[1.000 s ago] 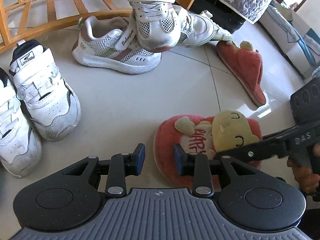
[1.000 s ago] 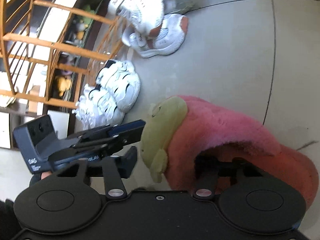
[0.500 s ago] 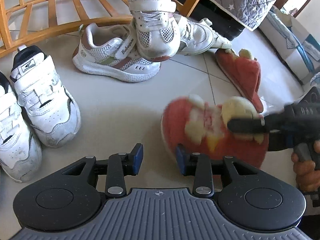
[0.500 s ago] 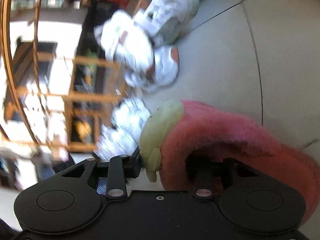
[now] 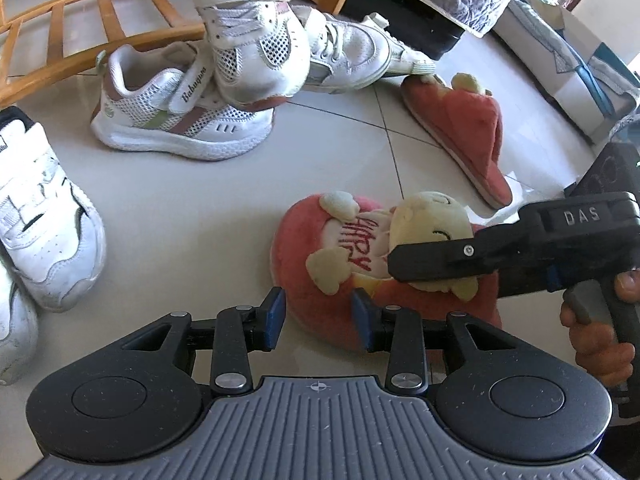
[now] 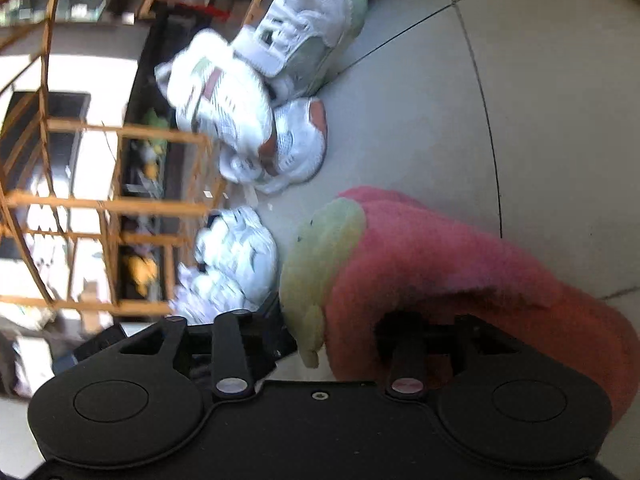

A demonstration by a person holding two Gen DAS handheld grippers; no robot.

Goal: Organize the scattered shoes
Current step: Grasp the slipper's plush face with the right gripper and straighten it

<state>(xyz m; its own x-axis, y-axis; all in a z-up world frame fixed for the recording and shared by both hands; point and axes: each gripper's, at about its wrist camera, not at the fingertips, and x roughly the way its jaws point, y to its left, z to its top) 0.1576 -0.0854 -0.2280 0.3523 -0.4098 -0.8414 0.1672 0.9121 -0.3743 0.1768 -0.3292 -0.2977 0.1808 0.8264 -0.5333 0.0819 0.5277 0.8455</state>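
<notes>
Slipper [image 5: 320,264], red plush with a yellow character and "HAPPY" on its top, is seen on the tiled floor [image 5: 192,208] at about 5 o'clock in the left wrist view. The right gripper [image 5: 404,260] is laid across its top from 3 o'clock, one finger inside the slipper's mouth and one outside; its jaws are opening, with the upper between them. The left gripper [image 5: 318,318] is held partly parted at 6 o'clock, nothing clamped, the slipper's toe showing between its blue pads [image 5: 274,314]. A second slipper [image 5: 464,128] is found at 2 o'clock. White sneakers [image 5: 224,64] are piled at 12 o'clock against a wooden rail [image 5: 100,20]; another sneaker pair [image 5: 44,216] is placed at 9 o'clock.
</notes>
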